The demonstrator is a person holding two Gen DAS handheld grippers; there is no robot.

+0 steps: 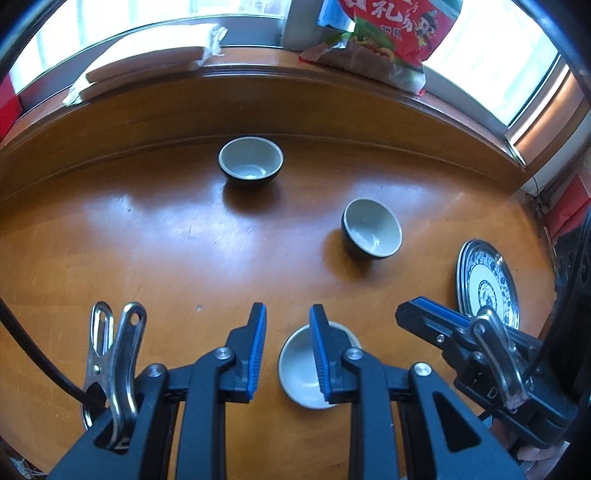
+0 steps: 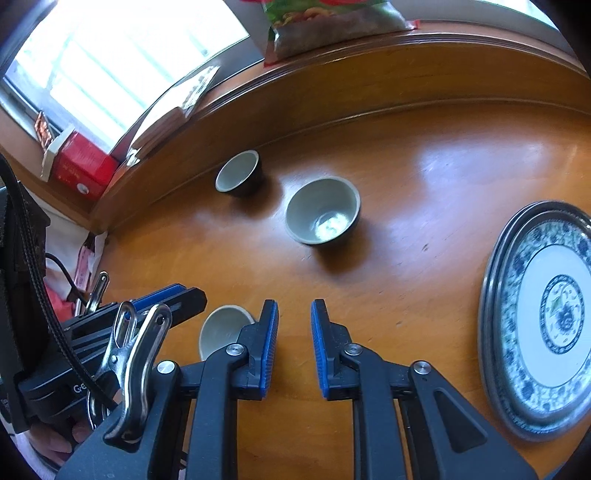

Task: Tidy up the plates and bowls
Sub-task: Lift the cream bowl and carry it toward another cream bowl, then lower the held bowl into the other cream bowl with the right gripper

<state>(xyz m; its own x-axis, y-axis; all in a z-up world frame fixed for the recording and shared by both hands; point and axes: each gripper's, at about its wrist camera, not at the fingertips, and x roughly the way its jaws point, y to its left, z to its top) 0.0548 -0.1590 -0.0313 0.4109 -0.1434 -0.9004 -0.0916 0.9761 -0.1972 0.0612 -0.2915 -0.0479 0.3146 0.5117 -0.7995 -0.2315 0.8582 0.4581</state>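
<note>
Three dark bowls with pale green insides sit on the wooden table (image 1: 147, 240). One bowl (image 1: 251, 162) is far, one (image 1: 371, 229) is to the right, and one (image 1: 306, 369) lies under my left gripper (image 1: 287, 314), which is open above it with its right finger over the rim. Blue-patterned stacked plates (image 2: 543, 317) lie at the right. My right gripper (image 2: 294, 306) is open and empty over bare table, between the near bowl (image 2: 221, 328) and the plates. It also shows in the left wrist view (image 1: 424, 306).
A raised wooden ledge (image 1: 295, 96) borders the table's far side, below a window. On it lie flat white packages (image 1: 147, 62) and a red snack bag (image 1: 388, 33). A red box (image 2: 81, 166) sits at the left.
</note>
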